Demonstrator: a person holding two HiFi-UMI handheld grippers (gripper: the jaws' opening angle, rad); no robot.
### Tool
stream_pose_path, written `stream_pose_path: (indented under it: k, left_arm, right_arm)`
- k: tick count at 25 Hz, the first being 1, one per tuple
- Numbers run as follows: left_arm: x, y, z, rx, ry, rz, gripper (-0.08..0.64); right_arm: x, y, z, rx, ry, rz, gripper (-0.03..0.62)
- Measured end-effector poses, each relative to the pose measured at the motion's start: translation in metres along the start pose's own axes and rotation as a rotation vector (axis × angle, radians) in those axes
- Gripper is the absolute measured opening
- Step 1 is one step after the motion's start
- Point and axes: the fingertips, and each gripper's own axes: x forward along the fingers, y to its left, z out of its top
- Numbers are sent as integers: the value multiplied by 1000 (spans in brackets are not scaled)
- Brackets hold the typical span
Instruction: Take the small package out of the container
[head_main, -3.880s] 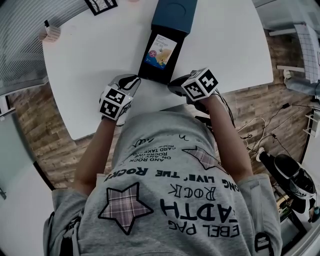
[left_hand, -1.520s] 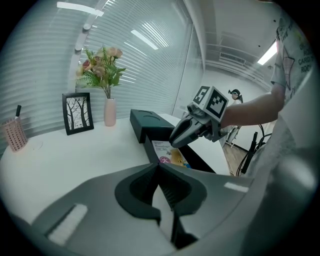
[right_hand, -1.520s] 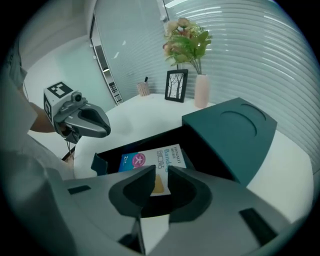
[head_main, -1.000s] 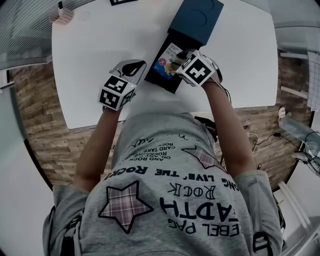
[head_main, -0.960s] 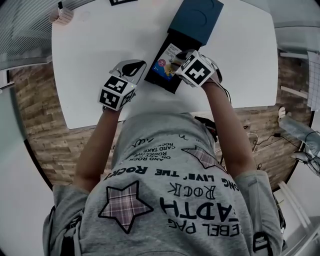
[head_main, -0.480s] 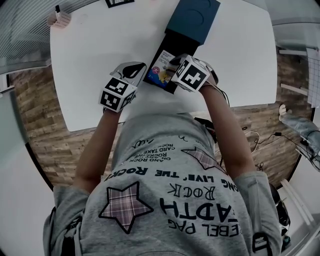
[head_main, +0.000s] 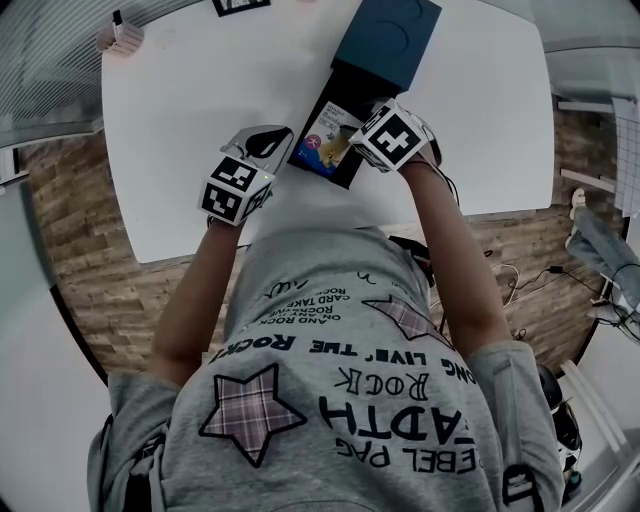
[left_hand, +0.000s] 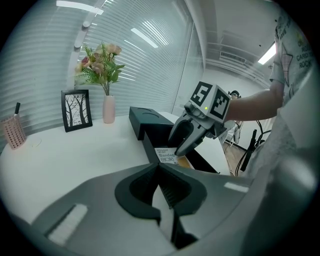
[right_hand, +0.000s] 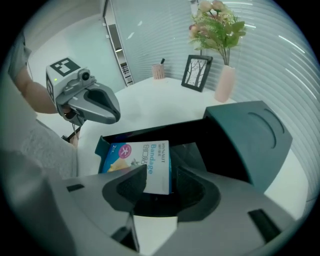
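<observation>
A dark teal container (head_main: 390, 30) stands on the white table (head_main: 200, 90), its black tray (right_hand: 150, 134) slid out toward me. In the tray lies the small package (head_main: 328, 135), a blue-and-white bandage box (right_hand: 131, 152). My right gripper (head_main: 365, 125) hangs over the tray's near end. Its jaws are opening around the package's right end (right_hand: 160, 170), and a gap shows at the right pad. My left gripper (head_main: 272, 138) hovers just left of the tray, shut (left_hand: 158, 166) with nothing in it. From the left gripper view the right gripper (left_hand: 184, 144) points down at the package (left_hand: 167, 156).
At the table's far side stand a framed tree picture (left_hand: 76, 110), a pink vase of flowers (left_hand: 108, 107) and a small pen holder (head_main: 120, 35). The table's near edge (head_main: 300, 215) runs just under my hands. Wood floor and cables lie to the right.
The right gripper came from the table's near edge onto the tray and the package. In the last half second it shifted slightly along the tray. The left gripper has stayed put.
</observation>
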Motion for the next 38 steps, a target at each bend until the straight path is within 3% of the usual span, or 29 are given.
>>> stream_pose_path:
  k: [9, 14, 23, 29, 35, 38]
  left_arm:
    - [-2, 1, -6, -8, -2, -1, 11]
    - [-2, 1, -7, -9, -6, 0, 11]
    - [-2, -1, 1, -13, -28, -23, 11]
    - [-1, -2, 13, -12, -78, -77, 12]
    - [-3, -10, 28, -6, -119, -183, 20]
    - [0, -15, 30, 9, -109, -229, 65]
  right_arm:
    - [7, 1, -2, 75, 26, 70, 167]
    - [8, 6, -4, 62, 46, 116, 172]
    - [-6, 7, 5, 67, -17, 137, 175]
    - [-28, 16, 19, 26, -76, 136, 175]
    - [-47, 28, 27, -19, -105, 116, 175]
    - [-54, 33, 29, -36, -117, 105, 175]
